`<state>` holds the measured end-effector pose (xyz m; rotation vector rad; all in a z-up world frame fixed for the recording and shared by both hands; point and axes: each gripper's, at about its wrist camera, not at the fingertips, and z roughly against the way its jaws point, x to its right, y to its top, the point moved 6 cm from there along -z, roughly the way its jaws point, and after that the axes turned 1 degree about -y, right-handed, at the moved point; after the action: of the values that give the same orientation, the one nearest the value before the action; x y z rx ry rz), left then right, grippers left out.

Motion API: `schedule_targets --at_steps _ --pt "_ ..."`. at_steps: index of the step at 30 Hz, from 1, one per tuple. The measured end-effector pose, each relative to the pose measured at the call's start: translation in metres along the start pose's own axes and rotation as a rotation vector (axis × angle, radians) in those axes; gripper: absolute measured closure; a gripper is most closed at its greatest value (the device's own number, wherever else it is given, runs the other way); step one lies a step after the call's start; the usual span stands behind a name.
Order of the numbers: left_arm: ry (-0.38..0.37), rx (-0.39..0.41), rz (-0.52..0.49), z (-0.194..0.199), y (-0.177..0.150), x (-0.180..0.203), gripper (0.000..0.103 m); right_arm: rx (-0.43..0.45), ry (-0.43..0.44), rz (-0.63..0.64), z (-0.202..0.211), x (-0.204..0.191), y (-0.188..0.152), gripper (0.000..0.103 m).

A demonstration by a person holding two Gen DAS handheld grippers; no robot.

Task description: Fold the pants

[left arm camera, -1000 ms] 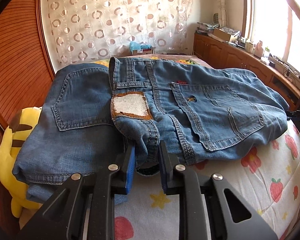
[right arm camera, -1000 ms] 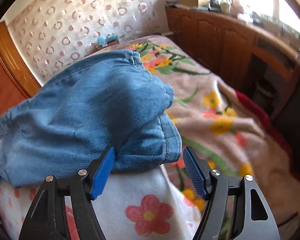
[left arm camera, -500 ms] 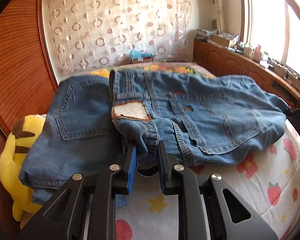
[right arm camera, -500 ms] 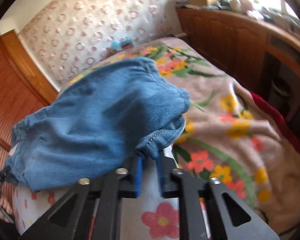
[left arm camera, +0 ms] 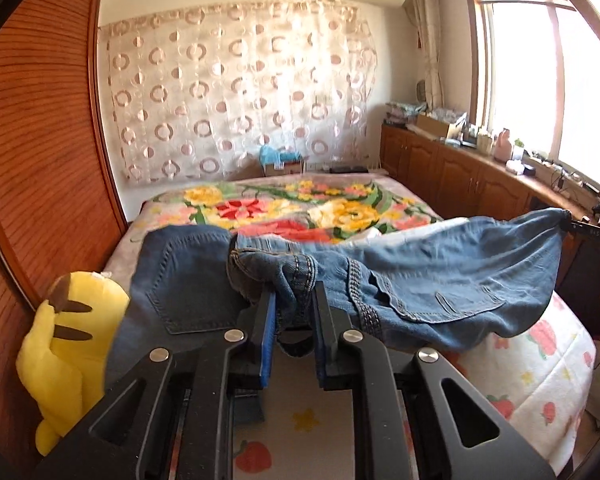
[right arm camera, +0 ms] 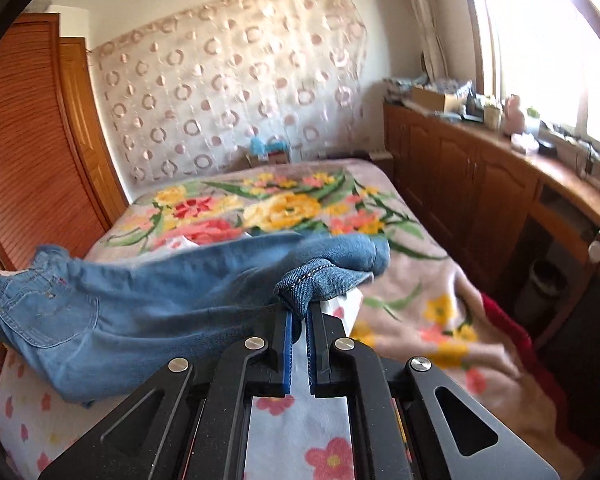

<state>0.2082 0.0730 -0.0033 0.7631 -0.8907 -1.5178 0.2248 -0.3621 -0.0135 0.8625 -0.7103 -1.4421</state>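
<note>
denim pants [left arm camera: 440, 276] hang stretched above the bed [left arm camera: 300, 204]; left gripper [left arm camera: 294, 308] pinches the waistband, right gripper [right arm camera: 298, 312] a hem; either thin bite might slip.

pants [left arm camera: 452, 276]: mid-blue denim with paler stitching, bunched between my blue pads
my left gripper [left arm camera: 294, 312]: black body, blue pads, silver screws
my right gripper [right arm camera: 297, 322]: black too, with blue pads
second jeans [left arm camera: 184, 280]: darker blue, just left of my left gripper
plush toy [left arm camera: 70, 344]: yellow with brown marks, far left
blanket [left arm camera: 284, 208]: pinkish, big yellow and red flowers, green leaves, ahead of me
sheet [right arm camera: 296, 432]: white with pink flowers, under my right gripper
curtain [left arm camera: 236, 92]: cream, brownish-pink rings
</note>
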Motion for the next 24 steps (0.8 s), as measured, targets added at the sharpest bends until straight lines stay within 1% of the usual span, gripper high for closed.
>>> schedule_targets --at_steps 2,5,11,14,17,20,24 --pt "-0.007 0.015 0.007 0.016 -0.001 -0.002 0.087 0.014 0.015 0.008 0.014 0.0 -0.005 0.098" --pt "-0.024 0.04 0.021 0.046 -0.01 -0.005 0.087 0.023 0.046 0.025 0.037 0.007 -0.019 0.098" --pt "-0.032 0.064 0.039 0.098 -0.029 -0.009 0.087 0.01 0.106 0.068 0.076 0.018 -0.055 0.098" --pt "-0.033 0.035 0.039 0.111 -0.049 -0.009 0.087 -0.018 0.131 0.074 0.091 0.022 -0.084 0.098" --pt "-0.029 -0.031 0.042 0.109 -0.079 -0.006 0.086 -0.058 0.143 0.062 0.094 0.027 -0.113 0.098" --pt "-0.031 -0.089 0.054 0.103 -0.107 -0.002 0.085 -0.105 0.141 0.046 0.087 0.034 -0.14 0.098" --pt "-0.01 -0.148 0.055 0.094 -0.131 0.002 0.084 -0.14 0.133 0.007 0.075 0.042 -0.162 0.098"
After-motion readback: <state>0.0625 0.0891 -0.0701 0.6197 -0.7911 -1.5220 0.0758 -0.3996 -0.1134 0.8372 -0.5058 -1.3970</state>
